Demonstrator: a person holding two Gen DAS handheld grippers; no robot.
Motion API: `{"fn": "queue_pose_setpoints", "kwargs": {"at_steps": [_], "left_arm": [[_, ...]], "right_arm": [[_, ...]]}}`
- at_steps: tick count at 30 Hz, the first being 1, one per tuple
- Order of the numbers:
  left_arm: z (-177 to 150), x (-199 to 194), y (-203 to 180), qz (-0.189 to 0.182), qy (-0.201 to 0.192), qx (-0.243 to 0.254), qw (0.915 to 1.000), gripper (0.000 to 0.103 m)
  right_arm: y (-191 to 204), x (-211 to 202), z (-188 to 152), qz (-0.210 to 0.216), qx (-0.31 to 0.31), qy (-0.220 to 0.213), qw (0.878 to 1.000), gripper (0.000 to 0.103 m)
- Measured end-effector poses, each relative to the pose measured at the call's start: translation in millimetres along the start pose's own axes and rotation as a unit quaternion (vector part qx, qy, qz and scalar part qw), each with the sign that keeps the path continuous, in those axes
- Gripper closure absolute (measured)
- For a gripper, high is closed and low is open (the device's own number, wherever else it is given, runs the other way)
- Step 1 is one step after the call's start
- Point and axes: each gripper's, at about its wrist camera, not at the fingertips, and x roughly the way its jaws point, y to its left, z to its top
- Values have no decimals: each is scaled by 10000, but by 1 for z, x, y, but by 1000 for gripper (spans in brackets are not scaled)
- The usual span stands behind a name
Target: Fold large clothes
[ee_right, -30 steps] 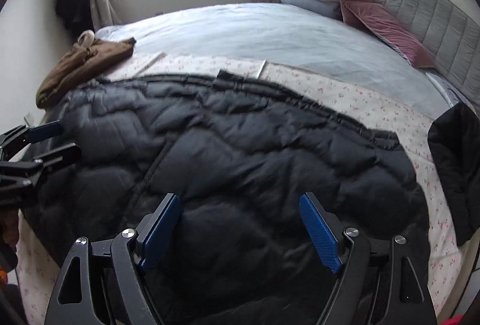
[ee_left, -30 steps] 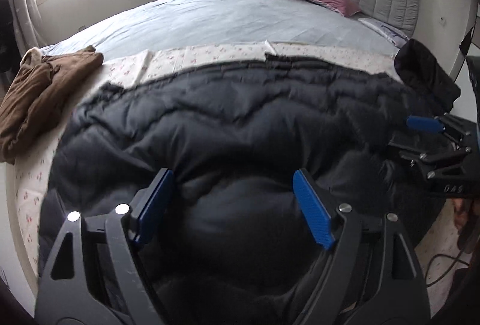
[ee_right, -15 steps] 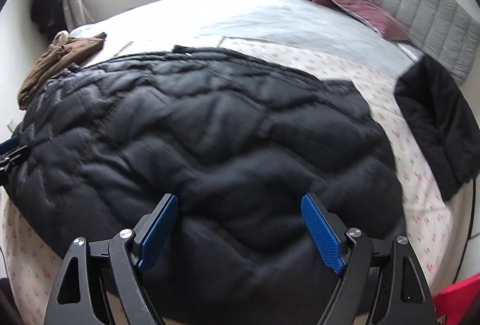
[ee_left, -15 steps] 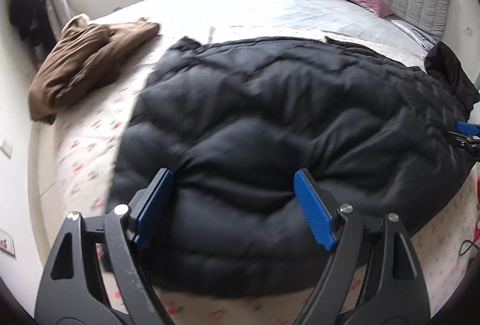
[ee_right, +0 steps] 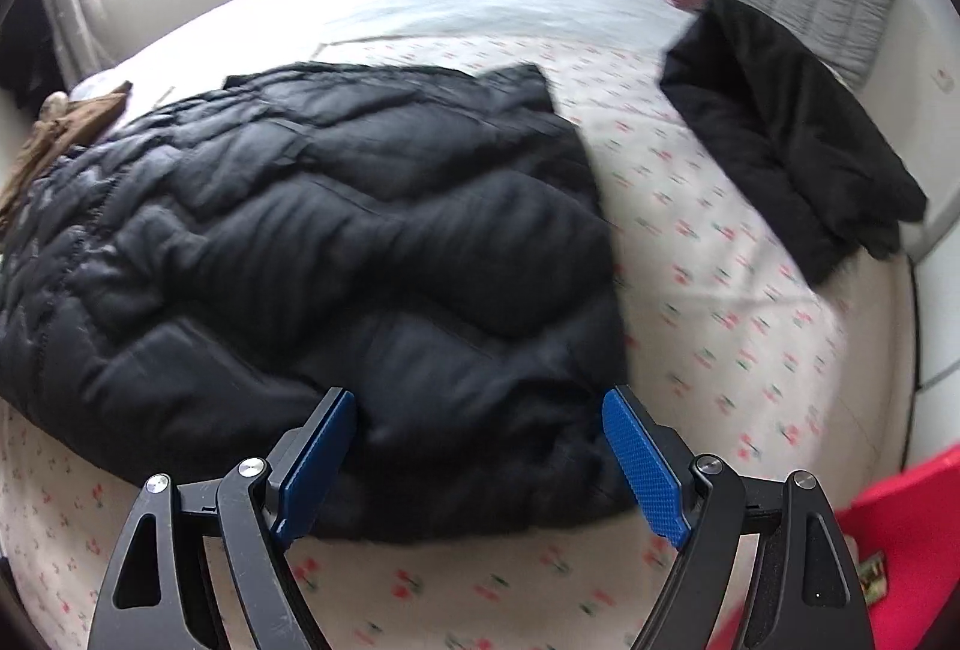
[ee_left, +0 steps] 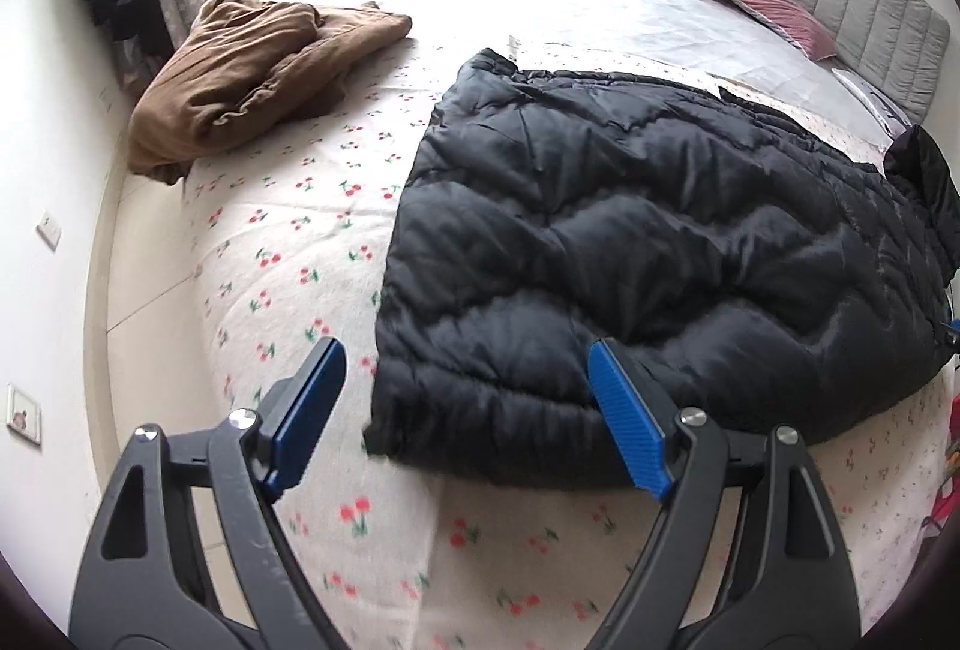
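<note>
bed: cherry-print sheet over most of it; grey headboard and stacked pillows at the far end; more bare sheet shows at both near corners than a second ago
black puffer jacket: spread flat across the near half of the bed, hem at the near edge; a second ago it filled both views, now each view looks at one of its near corners
brown garment: heaped far left on the bed, apart from the jacket
second black garment: far right, near the headboard, apart from the jacket
left tool: open wide, empty; swung out to the jacket's near-left corner, which lies between the pads, ungripped
right tool: open wide, empty; swung out to the near-right corner
meaning: both tools look placed to pinch the corners; fold not yet begun
</note>
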Motion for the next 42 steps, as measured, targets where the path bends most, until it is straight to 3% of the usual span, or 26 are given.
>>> {"fn": "queue_pose_setpoints", "kwargs": {"at_steps": [5,11,15,21,23,29,36,42], "left_arm": [[-6,-33,-26,-202,17,133,9997,20],[-19,-69,-70,-462,-16,445,9979,19],[-27,-92,-96,-570,-152,491,9970,9],[-38,-119,-125,-282,-322,425,9982,1],[-42,-123,-130,-240,-334,375,9984,1],[-64,-124,-147,-289,-147,269,9991,1],[-82,-117,-152,-237,13,180,9996,1],[-89,-114,-155,-147,26,231,9996,1]], "right_arm": [[-6,-23,-12,1,221,-51,9997,18],[25,-80,-26,399,-126,-569,9975,18],[50,-126,-34,652,-439,-1019,9917,18],[81,-184,-48,913,-574,-1556,9819,17],[90,-196,-56,918,-513,-1727,9793,11],[103,-193,-79,1097,-90,-1657,9800,10],[115,-174,-95,655,-113,-1419,9876,10],[116,-153,-107,684,-72,-1084,9917,10]]}}
